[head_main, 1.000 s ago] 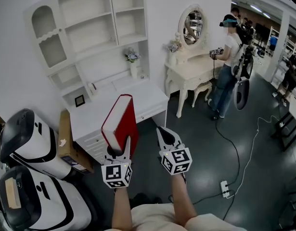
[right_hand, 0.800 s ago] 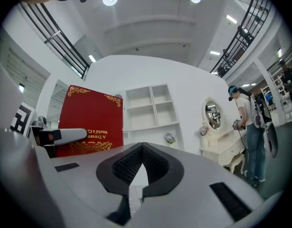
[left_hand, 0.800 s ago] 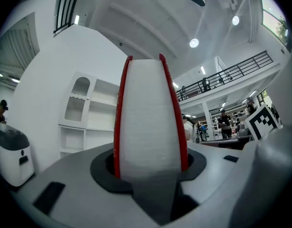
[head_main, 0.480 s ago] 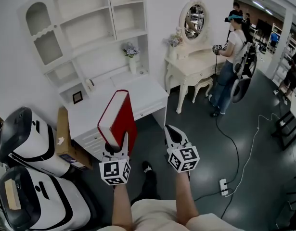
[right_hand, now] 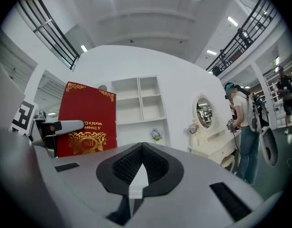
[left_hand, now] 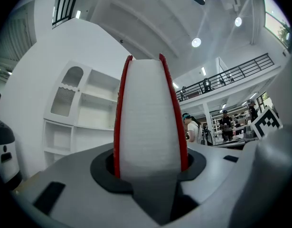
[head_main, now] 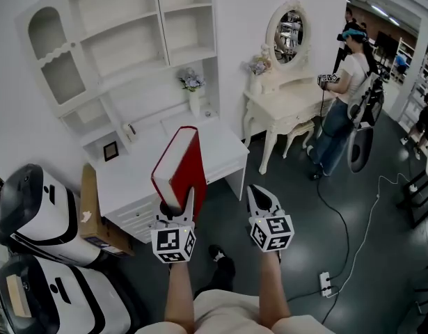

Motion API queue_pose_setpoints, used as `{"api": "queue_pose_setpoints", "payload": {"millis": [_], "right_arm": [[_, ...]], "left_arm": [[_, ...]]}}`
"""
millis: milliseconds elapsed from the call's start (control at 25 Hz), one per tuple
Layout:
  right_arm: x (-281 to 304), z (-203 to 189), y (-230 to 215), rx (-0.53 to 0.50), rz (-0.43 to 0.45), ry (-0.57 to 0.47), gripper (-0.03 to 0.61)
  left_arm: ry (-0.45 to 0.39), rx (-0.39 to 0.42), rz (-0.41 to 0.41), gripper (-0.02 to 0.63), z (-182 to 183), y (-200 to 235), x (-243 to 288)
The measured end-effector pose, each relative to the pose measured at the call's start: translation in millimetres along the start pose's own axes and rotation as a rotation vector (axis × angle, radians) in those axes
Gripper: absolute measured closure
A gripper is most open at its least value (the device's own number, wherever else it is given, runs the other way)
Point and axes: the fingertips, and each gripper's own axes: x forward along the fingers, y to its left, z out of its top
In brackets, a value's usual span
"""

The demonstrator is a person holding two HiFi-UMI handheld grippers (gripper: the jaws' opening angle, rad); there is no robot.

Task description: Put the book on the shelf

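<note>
Standing on end in the clasp of my left gripper (head_main: 177,213), the red book (head_main: 176,165) rises with its long axis close to upright, leaning slightly toward the wall. Its white page edge is turned back at the gripper, and one jaw presses on each red cover low down. The book is in the air, off every surface, just short of the near edge of the white desk (head_main: 133,179).

Beyond that desk and higher up stands the white shelf (head_main: 140,44), its open compartments ahead and to the left of the book, well apart from it. I judge the carry only partly done: the book must travel forward and up over the desk, and the upright pose already suits a tall bay.

My right gripper (head_main: 262,200) rides just beside the left on the far side from the shelf, jaws closed together on nothing, so the left hand is the nearer one. A person stands by the mirrored dressing table (head_main: 283,106) well off to the right.
</note>
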Motion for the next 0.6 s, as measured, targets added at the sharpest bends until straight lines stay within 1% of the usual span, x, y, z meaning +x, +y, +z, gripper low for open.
{"api": "queue_pose_setpoints", "payload": {"millis": [120, 240, 360, 600], "right_arm": [[34, 0, -23, 0.005, -0.002, 0.008, 0.554], [74, 8, -46, 0.014, -0.006, 0.009, 0.554], [107, 19, -68, 0.012, -0.02, 0.015, 0.554], [184, 39, -93, 0.011, -0.011, 0.009, 0.554]], "left_arm": [[-0.011, -0.015, -0.013, 0.391, -7, 7, 43], [-0.017, -0.016, -0.012, 0.391, -9, 20, 91], [-0.024, -0.04, -0.013, 0.393, -6, 32, 137], [-0.029, -0.029, -0.009, 0.393, -1, 66, 215]]}}
